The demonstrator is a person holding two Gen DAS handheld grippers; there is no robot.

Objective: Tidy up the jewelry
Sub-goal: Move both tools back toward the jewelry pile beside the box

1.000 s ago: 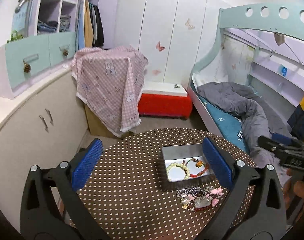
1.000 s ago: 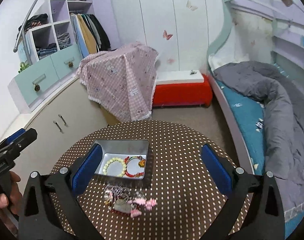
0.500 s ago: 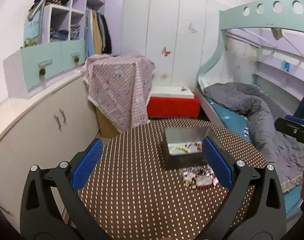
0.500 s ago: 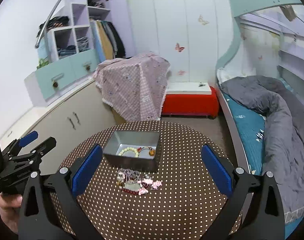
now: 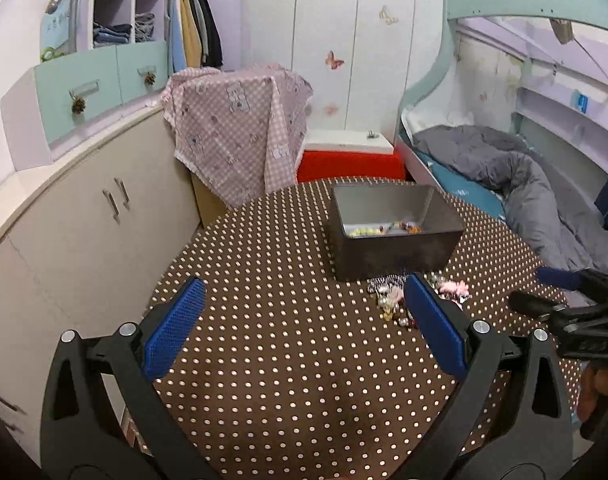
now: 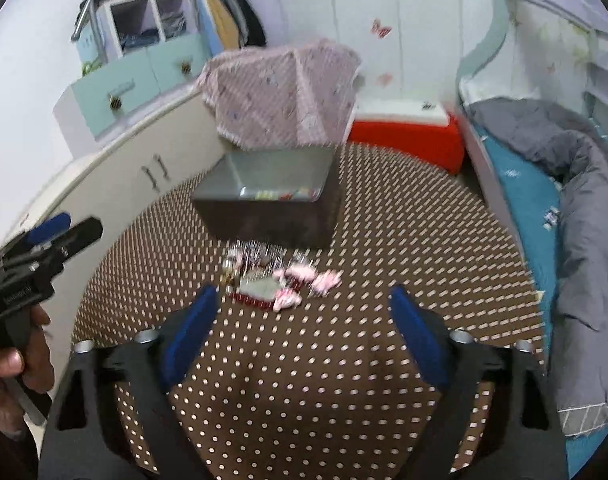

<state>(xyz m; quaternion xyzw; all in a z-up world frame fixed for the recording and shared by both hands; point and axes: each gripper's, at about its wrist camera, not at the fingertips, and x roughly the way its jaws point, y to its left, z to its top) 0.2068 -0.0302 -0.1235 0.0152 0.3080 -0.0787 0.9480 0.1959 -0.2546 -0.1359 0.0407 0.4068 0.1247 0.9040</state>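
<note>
A grey metal box (image 5: 395, 256) (image 6: 264, 216) stands on the round brown polka-dot table (image 5: 264, 360) (image 6: 323, 380), with bead bracelets (image 5: 383, 229) in its bottom. A heap of loose jewelry (image 5: 391, 300) (image 6: 276, 280), pink and silver pieces, lies on the cloth just in front of the box. My left gripper (image 5: 304, 320) hangs open over the table, left of the heap, with nothing between its blue pads. My right gripper (image 6: 304, 320) is low over the table just short of the heap; its jaws are closing with nothing between them. It also shows in the left wrist view, the right gripper (image 5: 543, 292).
A cream cabinet (image 5: 84, 220) curves along the table's left side. Behind the table stand a pink checked cloth over furniture (image 5: 236, 128) and a red bench (image 5: 347, 164). A bed with a grey duvet (image 5: 523, 184) runs along the right. A hand (image 6: 12, 360) holds the left gripper.
Both grippers have sunk toward the table, so the box and heap look nearer and flatter. The right gripper's pads have drawn closer together. The left gripper's pads stand as before.
</note>
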